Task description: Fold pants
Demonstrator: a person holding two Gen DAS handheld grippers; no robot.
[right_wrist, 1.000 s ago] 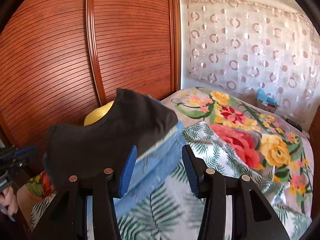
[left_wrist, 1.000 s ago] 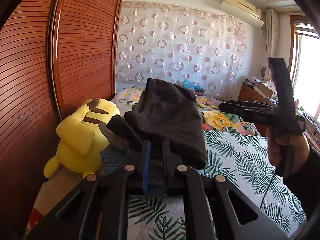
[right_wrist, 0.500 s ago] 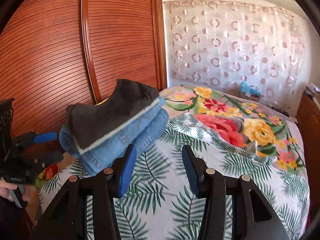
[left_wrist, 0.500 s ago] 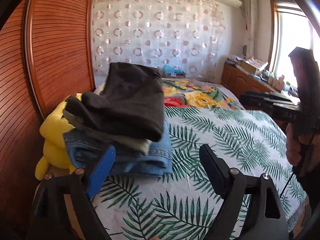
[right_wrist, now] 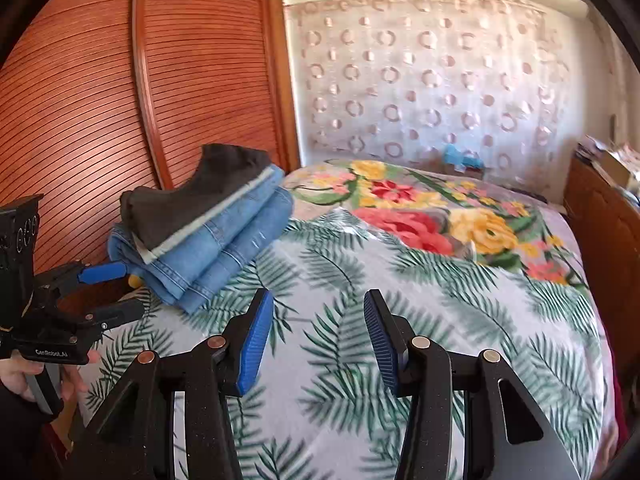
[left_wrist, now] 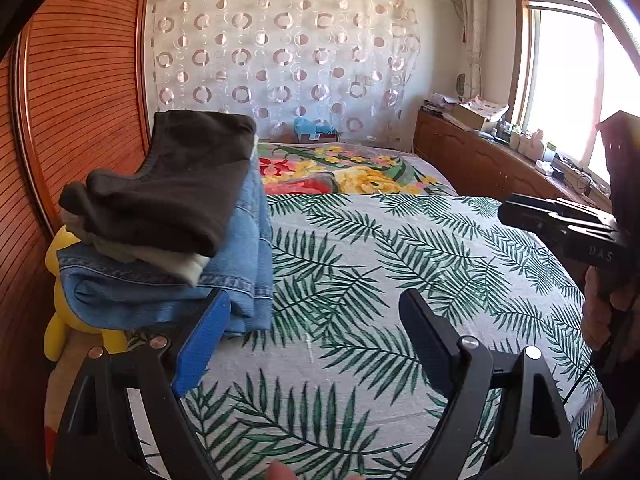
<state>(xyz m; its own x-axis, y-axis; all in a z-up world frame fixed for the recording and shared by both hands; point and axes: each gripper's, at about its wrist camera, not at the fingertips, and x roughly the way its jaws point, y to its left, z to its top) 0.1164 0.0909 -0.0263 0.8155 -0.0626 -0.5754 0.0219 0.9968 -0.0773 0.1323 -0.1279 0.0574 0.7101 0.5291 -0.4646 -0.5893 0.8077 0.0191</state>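
The left gripper [left_wrist: 316,334] hangs over the leaf-print bedspread [left_wrist: 400,264] with its jaws spread wide and nothing between them; they have just been opening, and the dark folded pants [left_wrist: 172,192] that they let go of now lie on top of the stack at the bed's left edge; the blue-padded finger [left_wrist: 202,344] stands just in front of the folded jeans [left_wrist: 168,292] at the bottom of that stack, not touching them as far as can be seen; a pale folded garment [left_wrist: 160,258] is sandwiched between the jeans and the dark pants; a yellow plush toy [left_wrist: 60,320] sits behind the stack, against the slatted wooden wardrobe [left_wrist: 80,92]; the right gripper [right_wrist: 318,332] is about half open and holds nothing, with only the bedspread showing between its blue pads, well to the right of the stack; each gripper shows at the edge of the other's view, held in a hand [right_wrist: 24,376].
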